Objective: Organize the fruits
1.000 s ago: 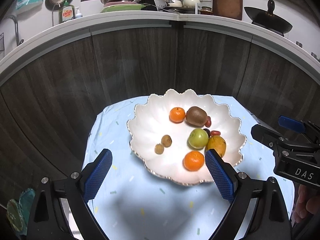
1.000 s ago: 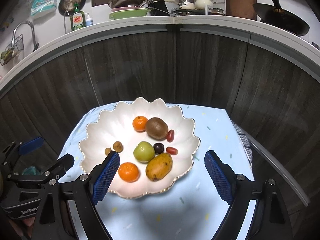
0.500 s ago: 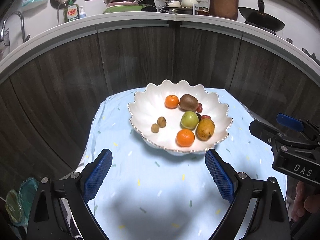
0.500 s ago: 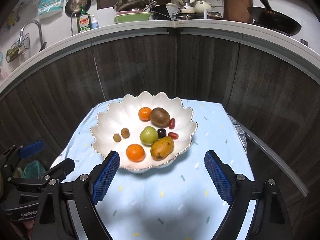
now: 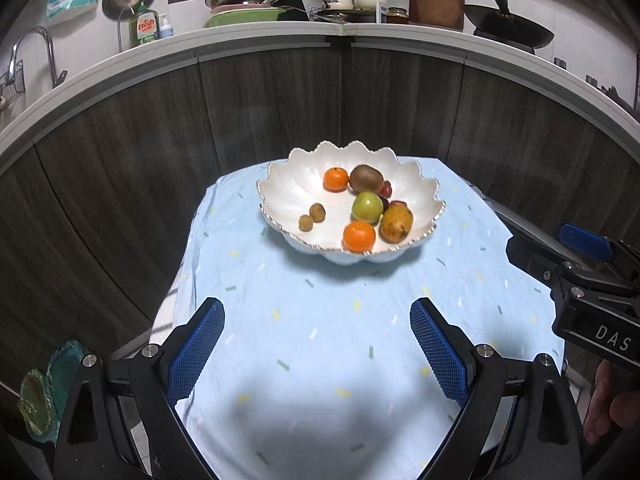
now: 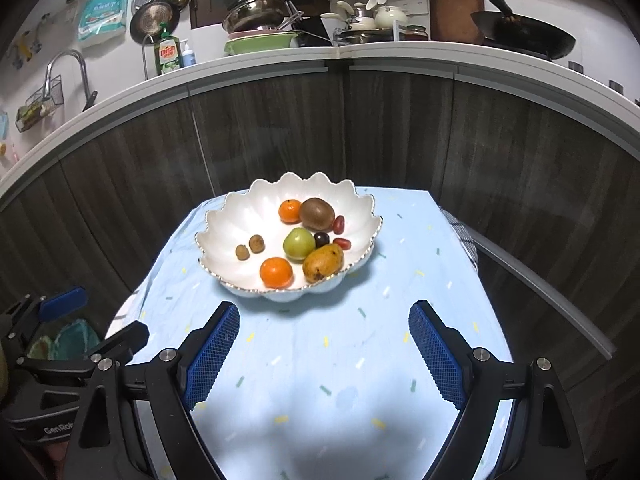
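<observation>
A white scalloped bowl (image 5: pixel 288 184) stands at the far end of the desk (image 5: pixel 320 340), on a pale blue cloth with small coloured flecks. All the fruit lies in it: two oranges, one at the back (image 5: pixel 335 179) and one at the front rim (image 5: pixel 359 236), a brown kiwi (image 5: pixel 366 178), a green apple (image 5: pixel 367 207), a yellow mango (image 5: pixel 396 223) touching the apple, two small brown round fruits (image 5: pixel 312 217) apart on the left, and a few dark red grapes (image 6: pixel 339 224) beside the kiwi.

The left tongs (image 5: pixel 316 344) hang over the near cloth, blue pads wide apart, nothing between them. The right tongs (image 6: pixel 324 344) are likewise spread wide and empty, well short of the bowl.

Readable writing: "DAS" on the right tongs' body in the left view, "GenRob" cut off on the left tongs' body in the right view, and "dish" on a green bottle (image 6: pixel 168 56) on the kitchen counter behind.
</observation>
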`<state>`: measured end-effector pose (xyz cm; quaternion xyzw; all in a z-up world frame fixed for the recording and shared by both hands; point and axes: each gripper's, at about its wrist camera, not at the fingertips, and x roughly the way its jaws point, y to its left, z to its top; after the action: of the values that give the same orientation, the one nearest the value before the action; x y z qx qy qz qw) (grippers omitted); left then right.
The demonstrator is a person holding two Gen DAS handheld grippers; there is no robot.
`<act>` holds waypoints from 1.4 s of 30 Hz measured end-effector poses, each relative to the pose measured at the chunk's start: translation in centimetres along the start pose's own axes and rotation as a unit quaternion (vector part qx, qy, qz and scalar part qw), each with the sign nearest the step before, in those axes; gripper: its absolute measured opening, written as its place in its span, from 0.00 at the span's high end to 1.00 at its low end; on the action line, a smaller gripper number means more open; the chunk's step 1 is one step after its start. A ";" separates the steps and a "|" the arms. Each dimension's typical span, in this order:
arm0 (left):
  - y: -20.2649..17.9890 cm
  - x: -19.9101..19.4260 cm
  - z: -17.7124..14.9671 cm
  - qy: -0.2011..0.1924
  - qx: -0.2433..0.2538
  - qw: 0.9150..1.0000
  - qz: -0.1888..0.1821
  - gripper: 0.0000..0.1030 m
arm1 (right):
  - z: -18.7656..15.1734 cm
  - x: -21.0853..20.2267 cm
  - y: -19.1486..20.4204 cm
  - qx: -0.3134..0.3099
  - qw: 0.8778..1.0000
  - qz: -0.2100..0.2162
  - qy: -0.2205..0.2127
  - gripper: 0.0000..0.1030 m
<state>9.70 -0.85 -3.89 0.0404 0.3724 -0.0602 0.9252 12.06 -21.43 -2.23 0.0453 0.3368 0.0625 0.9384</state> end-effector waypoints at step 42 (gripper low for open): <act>-0.9 -5.8 -4.2 -0.031 -0.013 0.999 0.002 0.03 | -5.0 -7.2 -1.0 0.045 0.998 -0.020 -0.029 0.09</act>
<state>2.56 -0.80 -2.96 0.0275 0.3438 -0.0547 0.9371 3.48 -23.23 -1.68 0.0827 0.3124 0.0270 0.9459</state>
